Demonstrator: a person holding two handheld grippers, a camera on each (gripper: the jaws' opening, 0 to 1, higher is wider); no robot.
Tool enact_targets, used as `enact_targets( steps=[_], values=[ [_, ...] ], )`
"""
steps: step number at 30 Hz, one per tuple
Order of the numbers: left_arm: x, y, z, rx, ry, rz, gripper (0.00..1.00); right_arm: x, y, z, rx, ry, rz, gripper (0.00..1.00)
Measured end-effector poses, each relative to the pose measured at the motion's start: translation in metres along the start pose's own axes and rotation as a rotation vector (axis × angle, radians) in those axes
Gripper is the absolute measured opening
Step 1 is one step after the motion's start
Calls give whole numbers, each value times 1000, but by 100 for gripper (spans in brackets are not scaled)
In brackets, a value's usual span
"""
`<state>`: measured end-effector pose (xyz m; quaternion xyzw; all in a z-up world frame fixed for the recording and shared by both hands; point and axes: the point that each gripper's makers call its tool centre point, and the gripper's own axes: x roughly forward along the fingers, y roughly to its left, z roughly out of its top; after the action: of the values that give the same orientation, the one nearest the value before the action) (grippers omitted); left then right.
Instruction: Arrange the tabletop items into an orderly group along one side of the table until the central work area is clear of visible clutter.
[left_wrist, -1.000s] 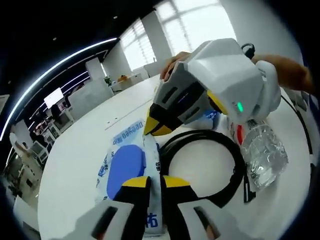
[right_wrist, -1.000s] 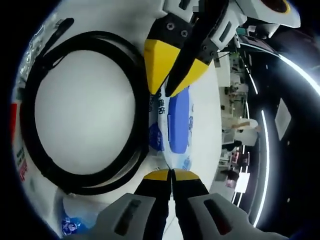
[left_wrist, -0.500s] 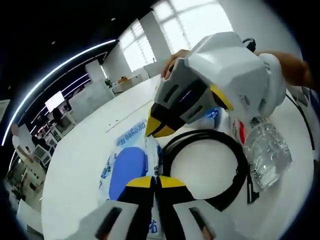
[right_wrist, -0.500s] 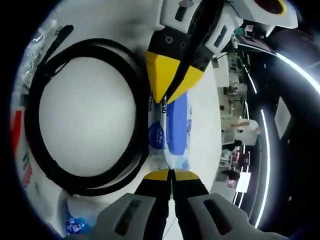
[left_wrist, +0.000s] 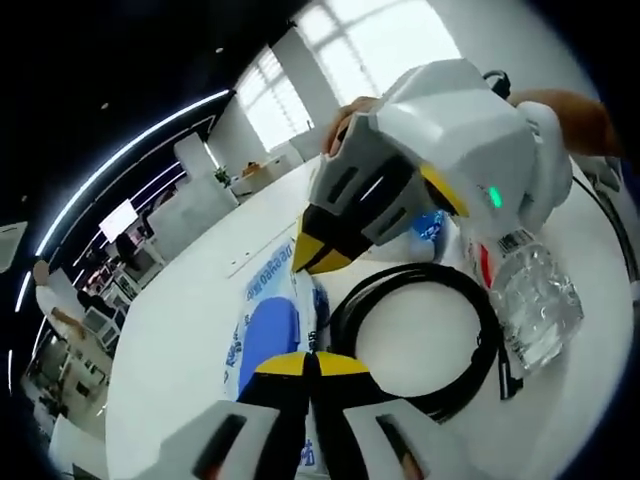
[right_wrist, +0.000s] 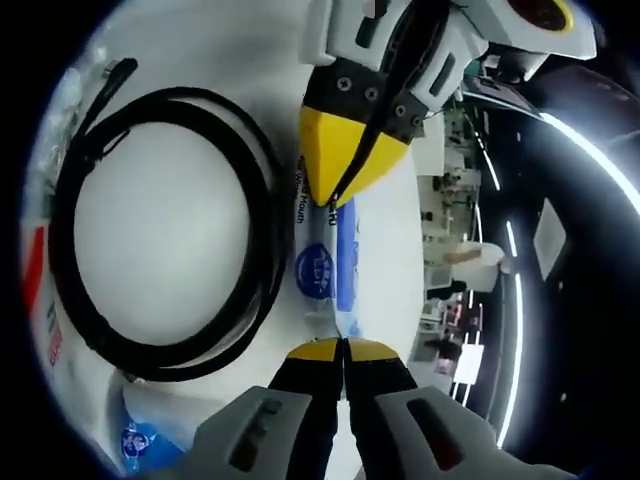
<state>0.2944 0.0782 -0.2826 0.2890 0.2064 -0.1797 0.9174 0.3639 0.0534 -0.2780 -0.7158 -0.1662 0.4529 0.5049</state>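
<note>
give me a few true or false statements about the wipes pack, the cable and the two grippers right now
1. Both grippers pinch the blue and white soft wipes pack, one at each end. True: the left gripper and right gripper are both shut on it.
2. The black coiled cable is draped over the pack. False: it lies on the white table beside the pack.
3. A clear crinkled plastic bottle lies beyond the cable in the left gripper view. True.
4. The left gripper's jaws stand wide apart. False: their yellow tips meet on the pack's edge.
5. The pack's flap is red. False: it is blue.
</note>
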Motion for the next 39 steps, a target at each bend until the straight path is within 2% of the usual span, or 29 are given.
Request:
enact_targets(
  steps=[14, 28, 39],
  values=[
    [-14, 17, 15, 36, -37, 47, 0, -11, -24, -1, 9, 1, -74, 0],
    [-27, 31, 33, 79, -54, 78, 0, -32, -49, 0, 5, 14, -134, 0],
    [-38, 45, 57, 134, -71, 100, 0, -50, -68, -4, 4, 39, -171, 0]
  ],
)
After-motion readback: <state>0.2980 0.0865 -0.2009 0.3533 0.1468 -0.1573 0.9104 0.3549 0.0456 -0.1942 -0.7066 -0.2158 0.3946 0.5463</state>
